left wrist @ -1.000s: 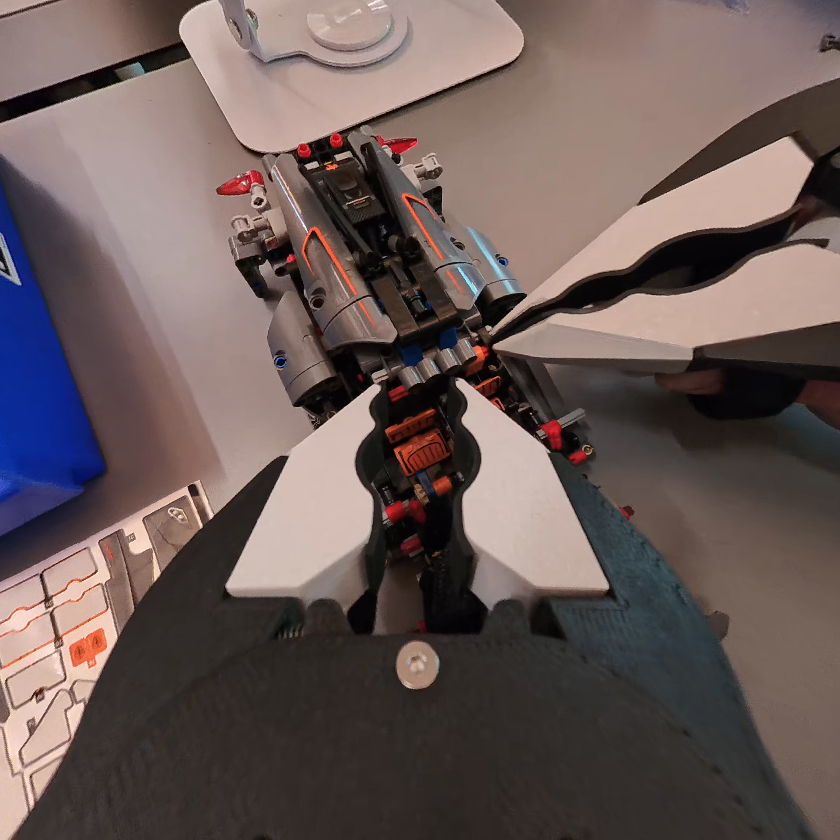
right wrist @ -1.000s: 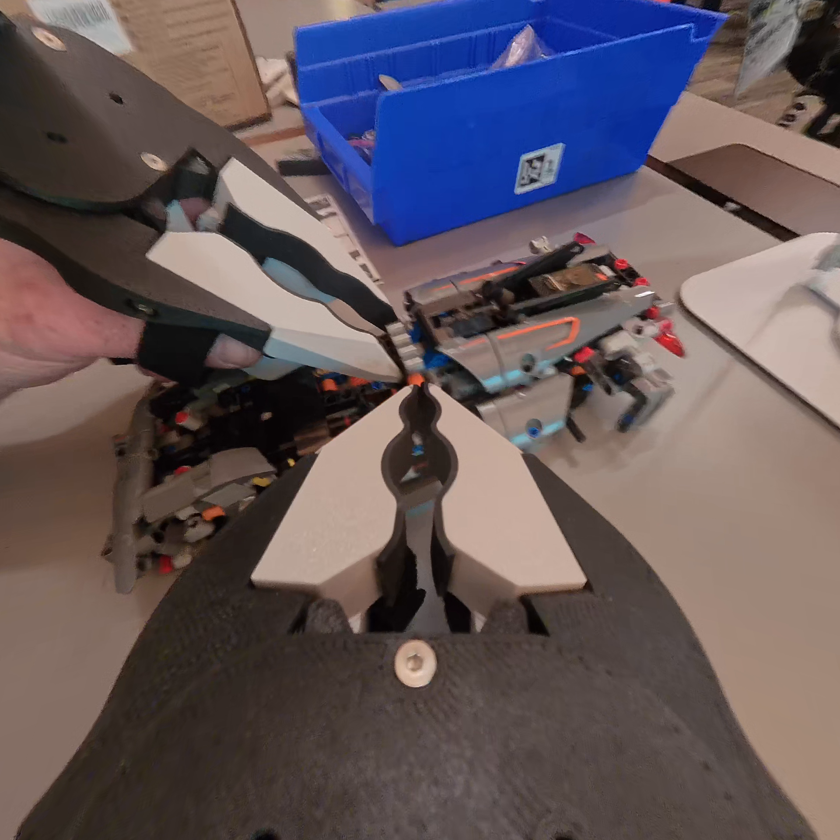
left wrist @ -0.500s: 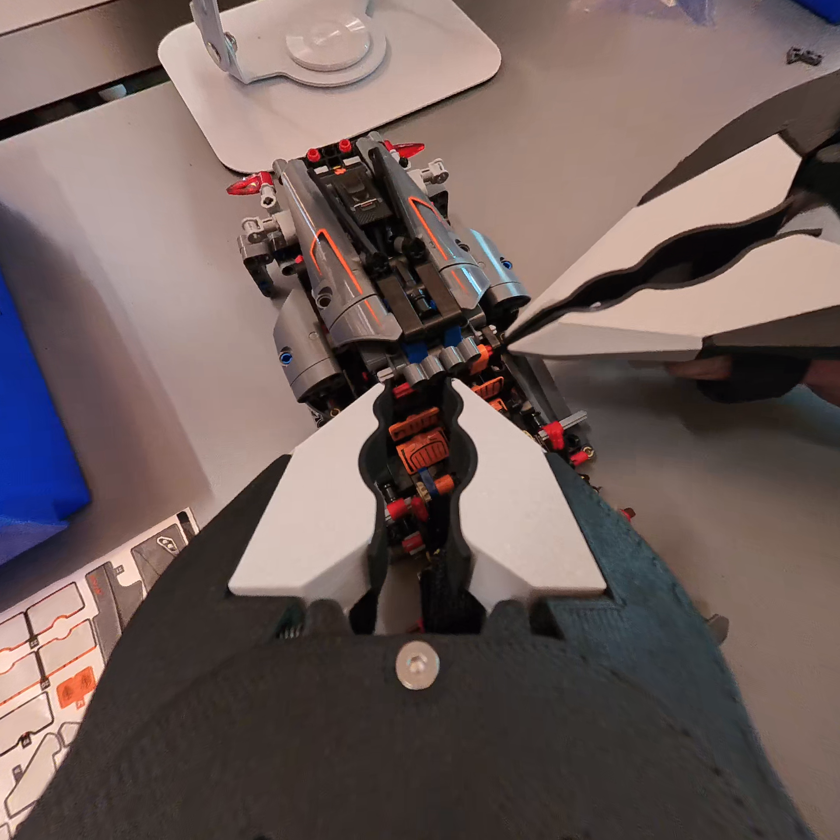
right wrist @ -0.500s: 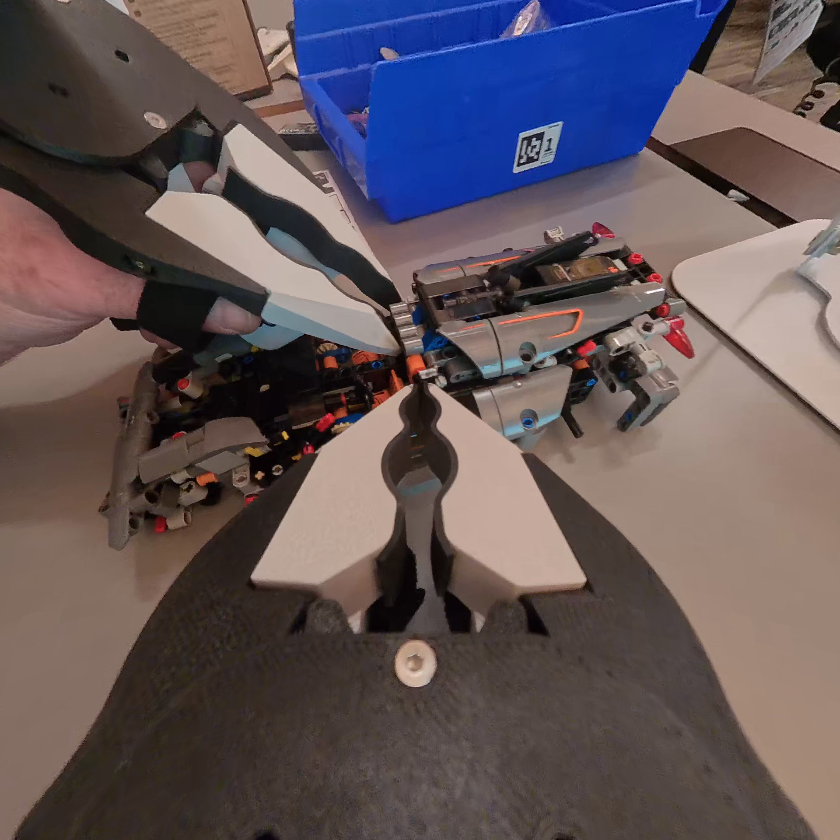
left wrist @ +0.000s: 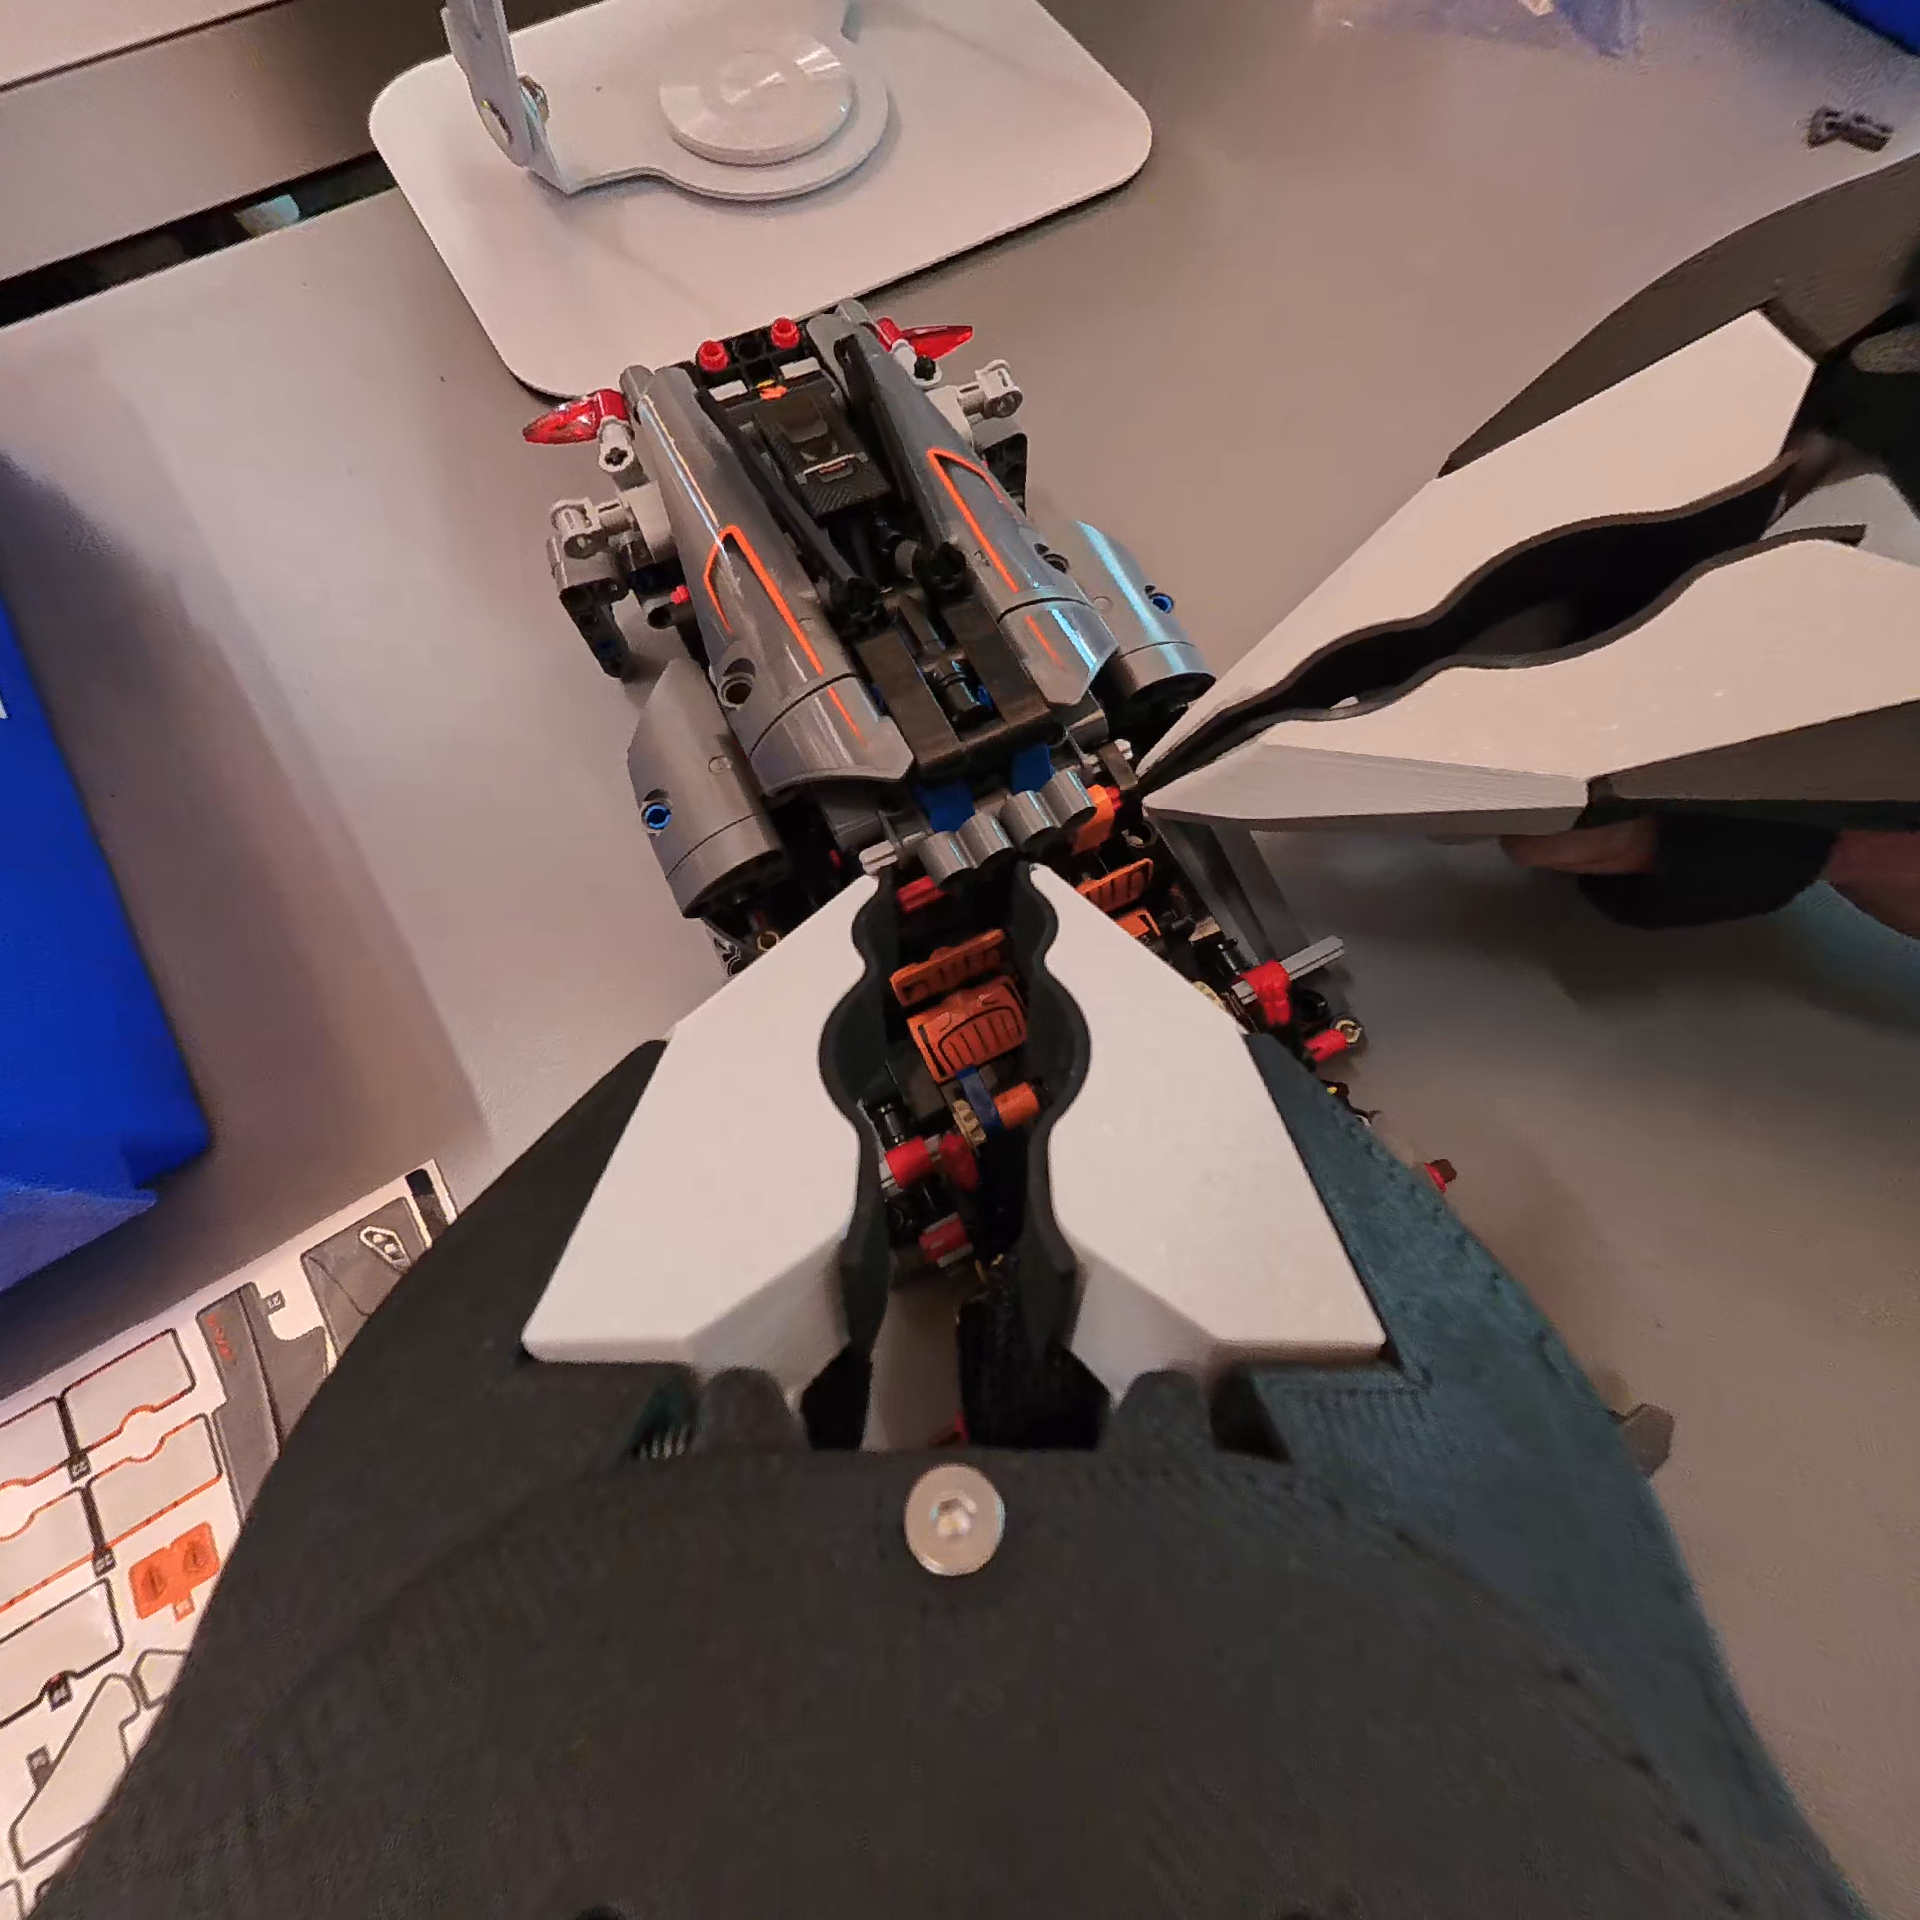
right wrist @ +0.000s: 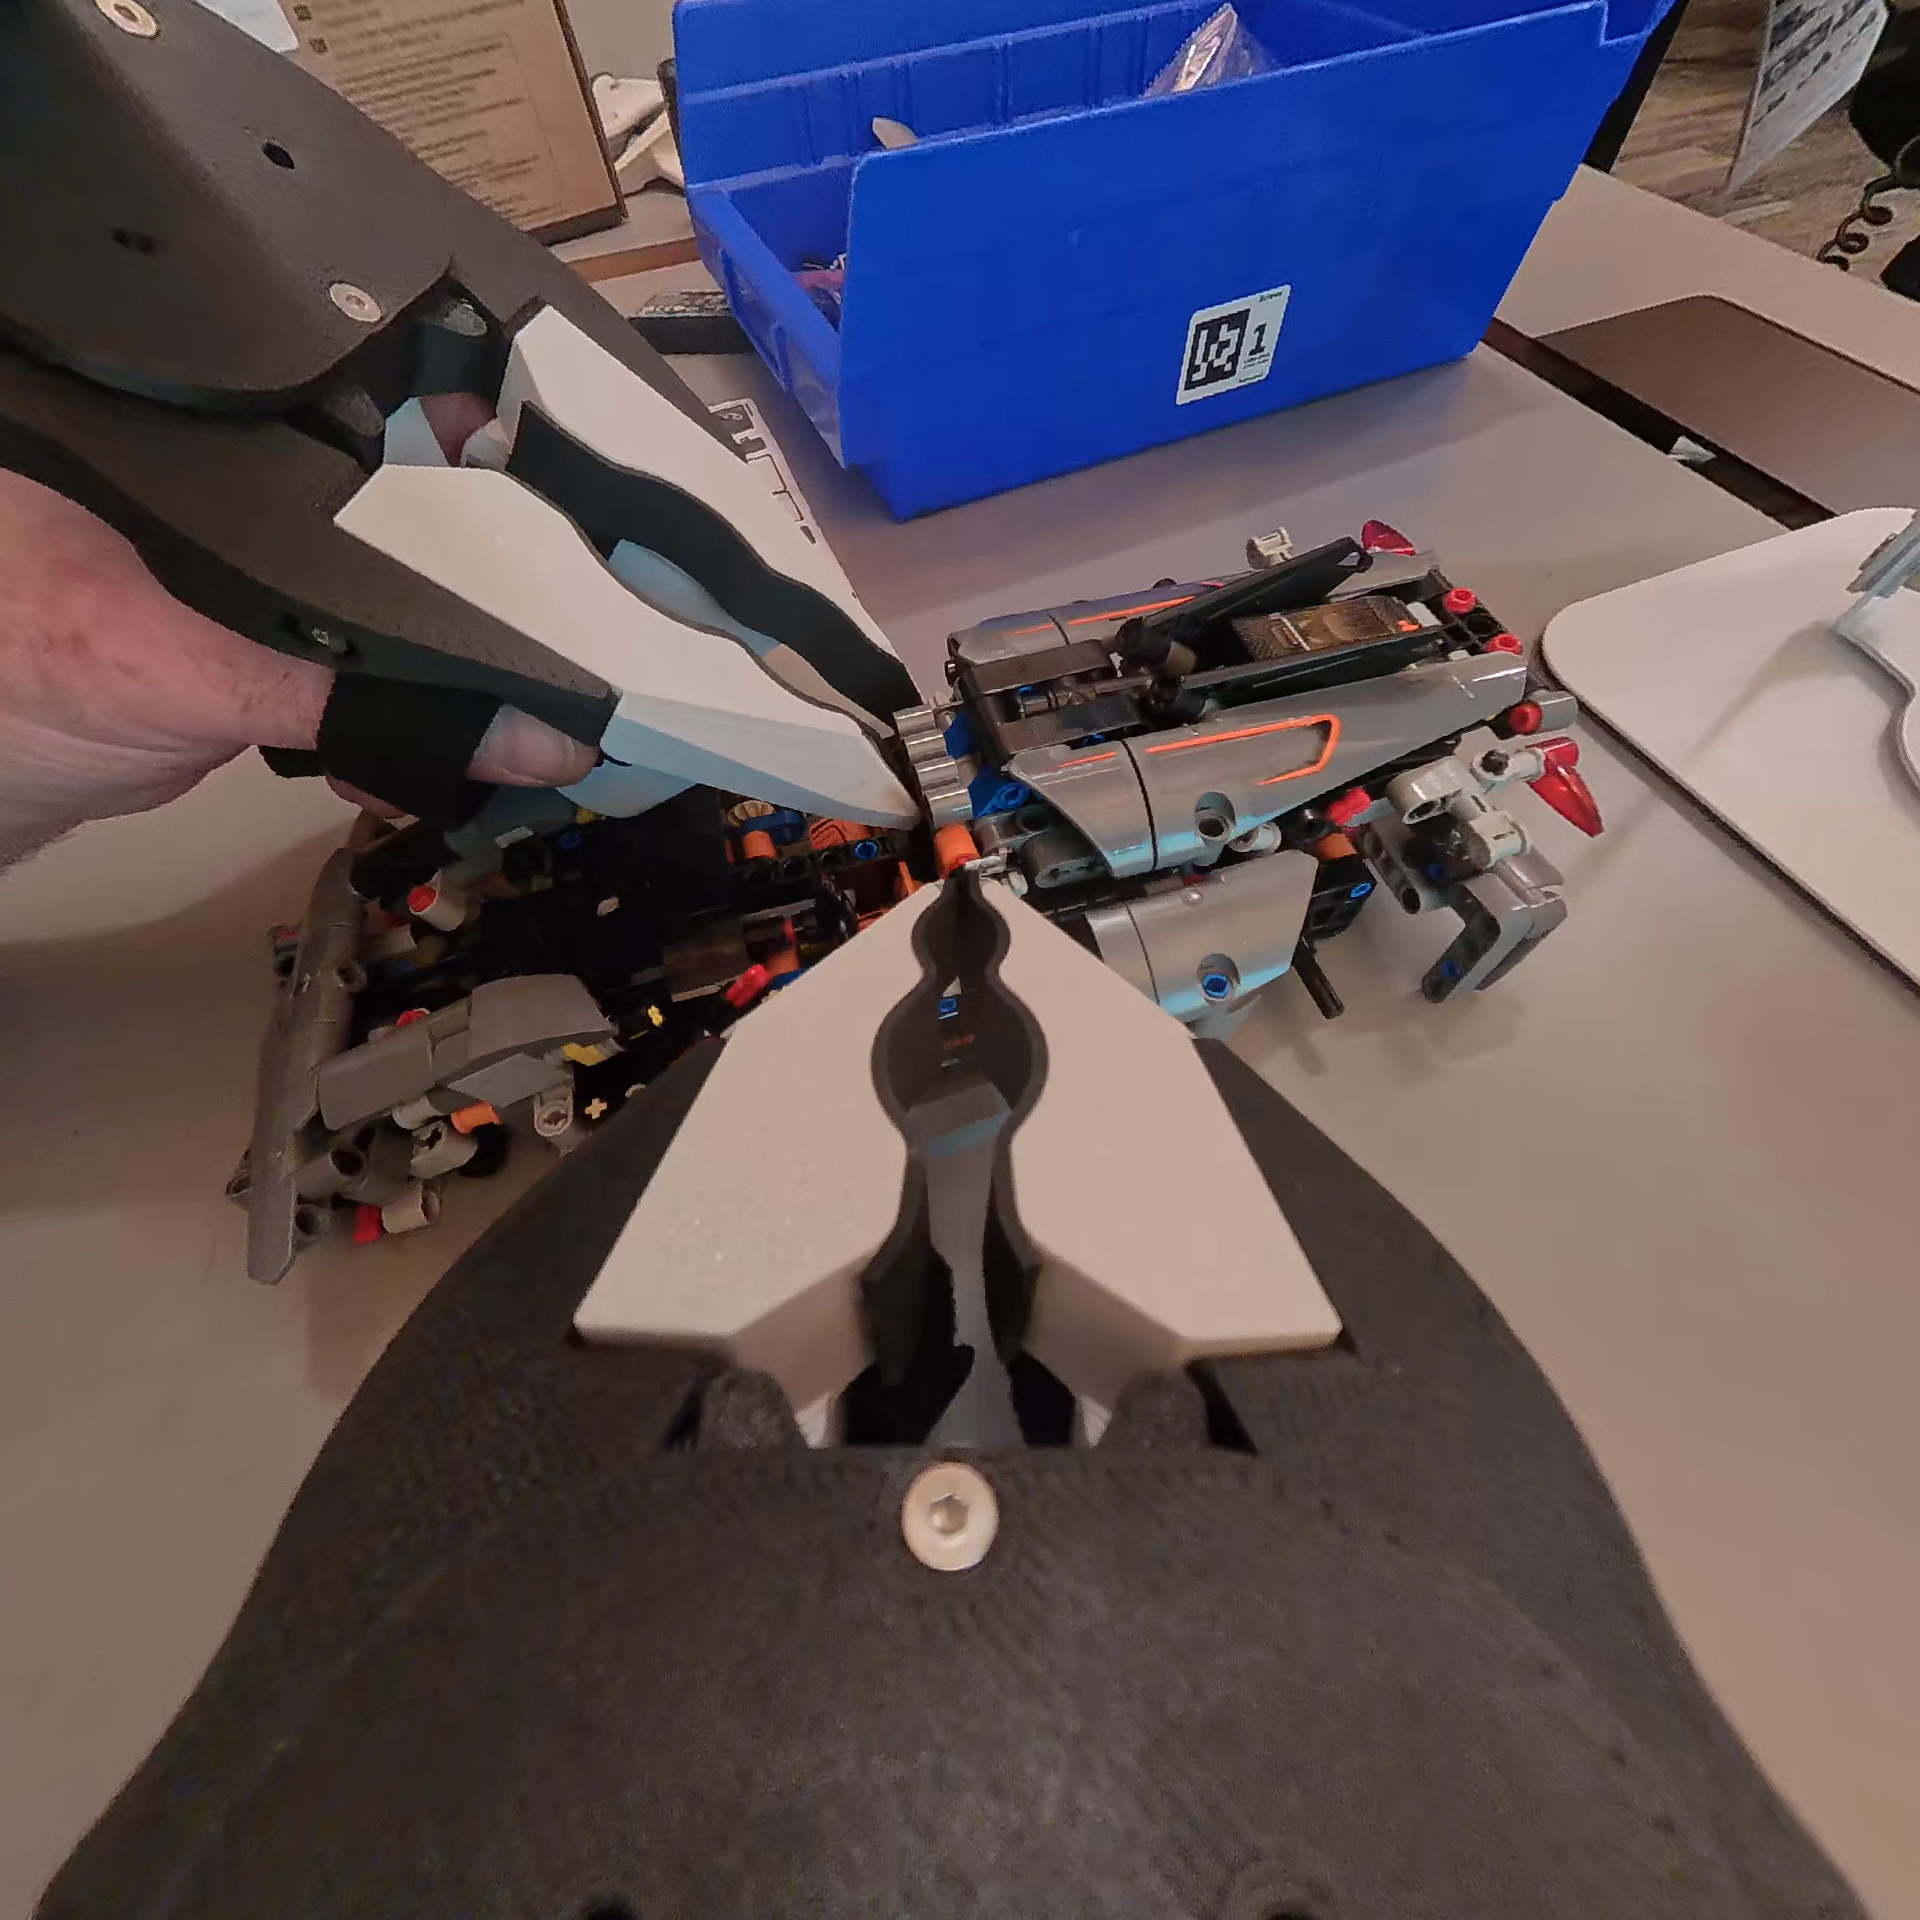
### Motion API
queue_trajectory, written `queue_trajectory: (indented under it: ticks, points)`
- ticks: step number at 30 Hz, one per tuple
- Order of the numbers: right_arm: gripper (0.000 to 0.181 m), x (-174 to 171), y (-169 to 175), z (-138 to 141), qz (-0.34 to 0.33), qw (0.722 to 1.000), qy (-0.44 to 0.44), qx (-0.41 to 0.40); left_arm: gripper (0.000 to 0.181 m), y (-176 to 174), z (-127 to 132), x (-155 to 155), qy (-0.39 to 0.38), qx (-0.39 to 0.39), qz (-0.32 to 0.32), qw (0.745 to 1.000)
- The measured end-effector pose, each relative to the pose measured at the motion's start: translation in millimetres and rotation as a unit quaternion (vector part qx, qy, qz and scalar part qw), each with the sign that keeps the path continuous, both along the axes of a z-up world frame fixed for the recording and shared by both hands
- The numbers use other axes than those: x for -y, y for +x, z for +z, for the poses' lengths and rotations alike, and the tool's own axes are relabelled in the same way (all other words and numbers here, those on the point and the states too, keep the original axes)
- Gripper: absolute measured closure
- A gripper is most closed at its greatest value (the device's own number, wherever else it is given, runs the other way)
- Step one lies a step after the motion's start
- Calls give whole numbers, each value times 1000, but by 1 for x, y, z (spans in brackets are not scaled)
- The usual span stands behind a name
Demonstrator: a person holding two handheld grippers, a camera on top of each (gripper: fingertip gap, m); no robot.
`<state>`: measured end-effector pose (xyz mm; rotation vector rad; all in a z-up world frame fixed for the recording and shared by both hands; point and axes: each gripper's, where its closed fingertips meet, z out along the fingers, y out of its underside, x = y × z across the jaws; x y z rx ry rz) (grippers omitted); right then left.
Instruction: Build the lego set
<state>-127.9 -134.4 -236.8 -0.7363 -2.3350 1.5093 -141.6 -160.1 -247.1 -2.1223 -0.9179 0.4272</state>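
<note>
One lego model (left wrist: 831, 644), a grey and black vehicle with orange stripes, lay lengthwise on the grey worktop (left wrist: 1558, 1143), its far end just short of a single white stand base (left wrist: 935, 208). Two red translucent pointed pieces (left wrist: 569, 424) flanked that far end.

Two tools met at the model's middle. The left hand-held gripper (left wrist: 951, 883) had its fingertips only narrowly parted at a short row of grey cylinders (left wrist: 1008, 826); whether it clamped them could not be told. The right hand-held gripper (right wrist: 958, 883) came in from the side with its fingertips drawn together against the model beside an orange piece (right wrist: 948, 847), and whether anything sat between them could not be made out. One hand (right wrist: 125, 675) in a black fingerless glove (right wrist: 400, 738) held the left tool.

One blue bin (right wrist: 1039, 312) stood behind the model and carried one white square label (right wrist: 1233, 343) printed with a black coded pattern and a digit. One sticker sheet (left wrist: 114, 1507), with grey and orange decals, lay on the worktop near the left tool. One cardboard box (right wrist: 468, 104) with small print, too fine to read, stood beside the bin. One small dark loose piece (left wrist: 1844, 127) lay well apart from the model.
</note>
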Motion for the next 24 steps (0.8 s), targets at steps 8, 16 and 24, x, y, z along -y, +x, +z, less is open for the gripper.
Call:
queue_trajectory:
  ticks: [8,16,24]
  points:
    - [181,2,-3,1,3,1000,-9,11,162,-3,0,0,-8,-8,4,1000]
    - [181,3,-8,1,-2,1000,-12,14,161,-7,-1,1,-43,-21,7,999]
    - [181,-12,-7,9,-14,1000,-13,-6,161,-3,2,6,-7,-15,-13,1000]
